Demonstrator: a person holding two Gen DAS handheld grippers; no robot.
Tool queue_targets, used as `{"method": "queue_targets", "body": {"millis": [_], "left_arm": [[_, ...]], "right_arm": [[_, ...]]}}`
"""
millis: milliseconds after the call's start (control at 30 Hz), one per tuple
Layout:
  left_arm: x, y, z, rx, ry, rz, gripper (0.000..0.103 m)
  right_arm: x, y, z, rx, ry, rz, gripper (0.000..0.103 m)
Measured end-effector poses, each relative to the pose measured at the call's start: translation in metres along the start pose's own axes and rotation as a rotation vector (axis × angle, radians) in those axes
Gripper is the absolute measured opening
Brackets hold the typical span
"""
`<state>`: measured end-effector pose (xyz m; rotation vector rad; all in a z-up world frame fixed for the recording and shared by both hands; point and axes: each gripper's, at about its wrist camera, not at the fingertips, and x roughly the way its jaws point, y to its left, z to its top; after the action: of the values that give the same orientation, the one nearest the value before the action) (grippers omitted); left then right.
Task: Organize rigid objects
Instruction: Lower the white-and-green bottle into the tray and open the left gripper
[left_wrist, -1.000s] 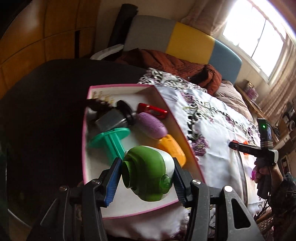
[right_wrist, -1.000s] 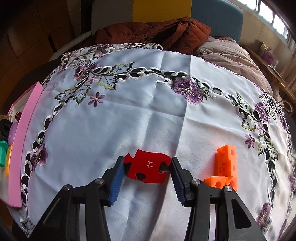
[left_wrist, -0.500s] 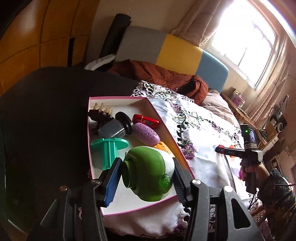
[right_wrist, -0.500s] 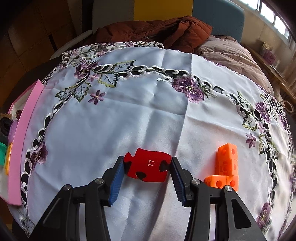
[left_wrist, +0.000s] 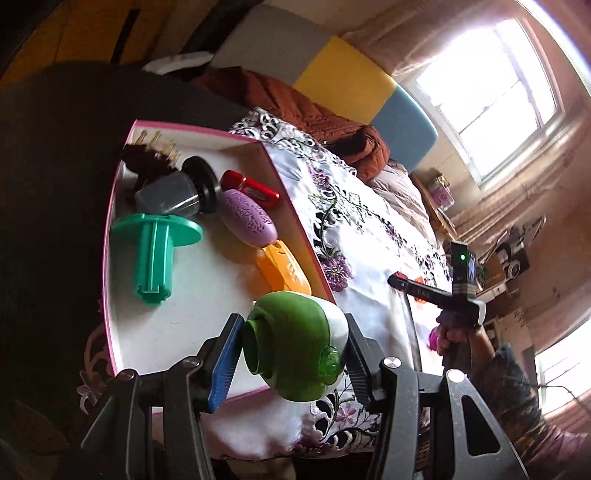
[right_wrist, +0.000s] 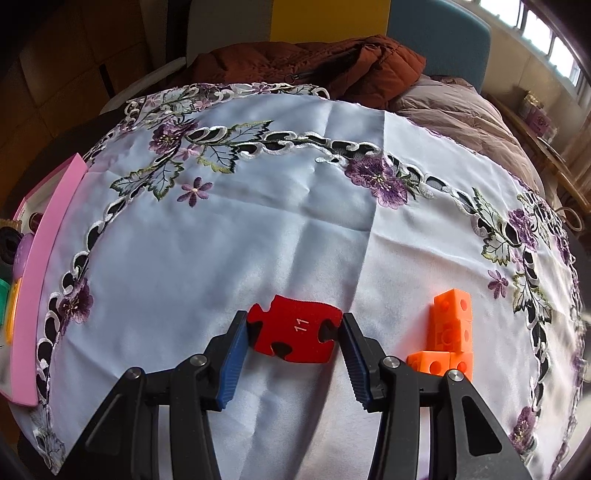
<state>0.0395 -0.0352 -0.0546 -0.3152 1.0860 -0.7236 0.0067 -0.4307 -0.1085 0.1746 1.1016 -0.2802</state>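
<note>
Left gripper (left_wrist: 293, 354): jaws partly apart, both pads pressed on a green-and-white rounded object (left_wrist: 295, 343), carried above the near right corner of the pink-rimmed box (left_wrist: 107, 266). Box contents, far to near: brown comb-like item (left_wrist: 147, 162) in the far corner; grey-and-black cylinder (left_wrist: 177, 190) lying on its side; red clip (left_wrist: 251, 186) beside the right wall; lilac oval piece (left_wrist: 249, 218) just in front of the clip; teal flanged spool (left_wrist: 155, 251) on its side, left of centre; orange piece (left_wrist: 284, 271) against the right wall, touching the lilac oval. Right gripper (right_wrist: 295, 334): jaws partly apart, pads closed against the two ends of a red puzzle piece (right_wrist: 295, 334) marked "11"; whether the piece rests on the cloth or is lifted clear cannot be told. Embroidered white tablecloth (right_wrist: 258, 221): purple flowers and cutwork border, spread across the table to the right of the box. Orange linking cubes (right_wrist: 448, 332): joined in an L-shape, standing on the cloth just right of the right gripper, apart from it. Pink box wall visible at the left edge of the right wrist view, well apart from the puzzle piece. Person's hand (left_wrist: 452, 338): on the right gripper's handle, seen from the left wrist view. Brown padded jacket (right_wrist: 314, 66): heaped beyond the far end of the cloth.
</note>
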Motion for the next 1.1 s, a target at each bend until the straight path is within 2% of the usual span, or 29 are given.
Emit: {"method": "queue_targets", "body": {"millis": [133,200,267,367,500,700,800,933,1100], "left_arm": [[0.014,0.009,0.01,-0.059,0.04,-0.053,0.053],[0.026,0.013,0.015,-0.099,0.09,-0.046,0.053],[0.031,0.013,0.02,-0.119,0.095,-0.056,0.053],[0.034,0.01,0.031,-0.112,0.087,-0.012,0.053],[0.043,0.009,0.052,-0.061,0.061,0.136,0.05],[0.058,0.015,0.069,-0.022,0.044,0.21,0.043],[0.062,0.018,0.073,-0.038,0.041,0.218,0.043],[0.053,0.014,0.07,-0.035,0.006,0.242,0.045],[0.034,0.001,0.058,0.031,-0.051,0.322,0.045]], "right_arm": [[0.0,0.0,0.0,0.0,0.0,0.0,0.05],[0.0,0.0,0.0,0.001,0.0,0.001,0.05],[0.0,-0.001,0.0,0.002,0.0,0.001,0.05],[0.0,-0.001,0.0,0.002,0.001,-0.001,0.05],[0.0,-0.002,0.0,-0.003,0.001,-0.004,0.05],[0.0,-0.001,-0.001,-0.01,-0.001,-0.008,0.05],[0.0,-0.001,0.0,-0.009,-0.001,-0.008,0.05],[0.001,-0.001,0.0,-0.016,-0.002,-0.01,0.05],[0.001,0.0,0.001,-0.019,-0.003,-0.013,0.05]]}}
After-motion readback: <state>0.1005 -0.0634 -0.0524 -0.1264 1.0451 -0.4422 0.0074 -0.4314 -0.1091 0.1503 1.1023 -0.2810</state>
